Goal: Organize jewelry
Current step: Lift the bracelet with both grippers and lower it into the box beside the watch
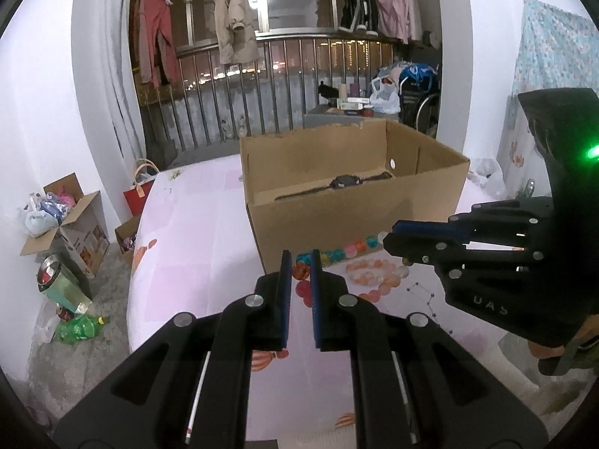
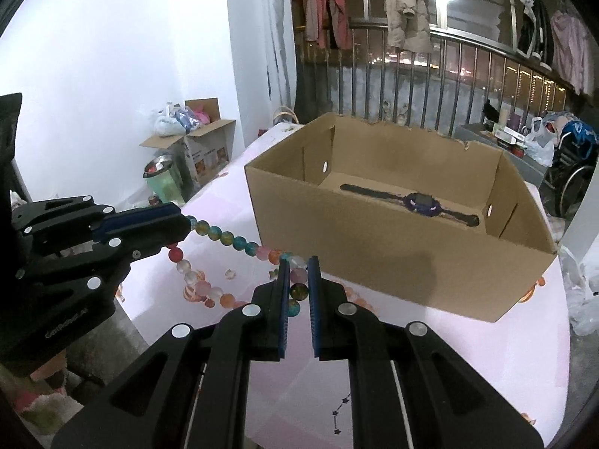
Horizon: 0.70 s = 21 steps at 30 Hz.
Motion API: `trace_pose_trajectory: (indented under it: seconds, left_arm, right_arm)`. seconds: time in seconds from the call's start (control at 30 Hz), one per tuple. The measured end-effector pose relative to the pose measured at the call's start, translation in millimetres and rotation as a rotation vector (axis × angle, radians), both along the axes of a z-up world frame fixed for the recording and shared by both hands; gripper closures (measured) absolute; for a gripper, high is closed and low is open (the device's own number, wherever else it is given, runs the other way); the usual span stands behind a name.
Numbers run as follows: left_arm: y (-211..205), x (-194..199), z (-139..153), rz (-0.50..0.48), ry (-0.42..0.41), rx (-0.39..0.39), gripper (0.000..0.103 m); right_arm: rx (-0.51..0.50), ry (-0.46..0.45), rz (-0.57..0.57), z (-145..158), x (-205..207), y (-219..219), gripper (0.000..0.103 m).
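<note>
A string of coloured glass beads (image 2: 239, 244) hangs taut between my two grippers above the pink table, in front of a cardboard box (image 2: 397, 262). My left gripper (image 1: 300, 258) is shut on one end of the beads (image 1: 301, 271); it shows at the left in the right wrist view (image 2: 185, 224). My right gripper (image 2: 298, 265) is shut on the other end; it shows at the right in the left wrist view (image 1: 389, 237). The rest of the strand droops in a loop (image 2: 198, 286). A dark wristwatch (image 2: 421, 202) lies flat inside the box (image 1: 348, 202).
The pink patterned tablecloth (image 1: 194, 247) covers the table, whose left edge drops to the floor. On the floor lie boxes and bags (image 1: 60, 220), a tumbler (image 1: 56, 280) and a green bottle (image 1: 80, 327). A small star-chain (image 1: 423, 293) lies on the cloth.
</note>
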<state>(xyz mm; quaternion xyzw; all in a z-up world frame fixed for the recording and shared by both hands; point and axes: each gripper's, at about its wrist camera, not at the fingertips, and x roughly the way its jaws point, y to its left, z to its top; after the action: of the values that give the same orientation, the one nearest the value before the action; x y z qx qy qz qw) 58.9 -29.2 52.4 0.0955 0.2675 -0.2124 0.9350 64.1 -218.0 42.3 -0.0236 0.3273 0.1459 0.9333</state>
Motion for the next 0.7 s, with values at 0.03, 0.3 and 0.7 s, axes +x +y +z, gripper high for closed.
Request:
trace_pose_trajectory:
  seconds: [0.03, 0.3, 0.7]
  left_arm:
    - [0.4, 0.8, 2.2, 0.002, -0.005, -0.004, 0.095]
    - [-6.5, 17.2, 28.0, -0.003, -0.072, -0.010, 0.095]
    - [-18.0, 55.0, 60.9, -0.015, -0.109, -0.042, 0.095]
  right_arm:
    - [0.000, -0.006, -0.003, 4.3, 1.5, -1.4, 0.093]
    - [0.009, -0.039, -0.013, 29.5, 17.9, -9.9, 0.093]
    - [0.024, -0.041, -0.022, 59.1, 62.1, -22.4, 0.093]
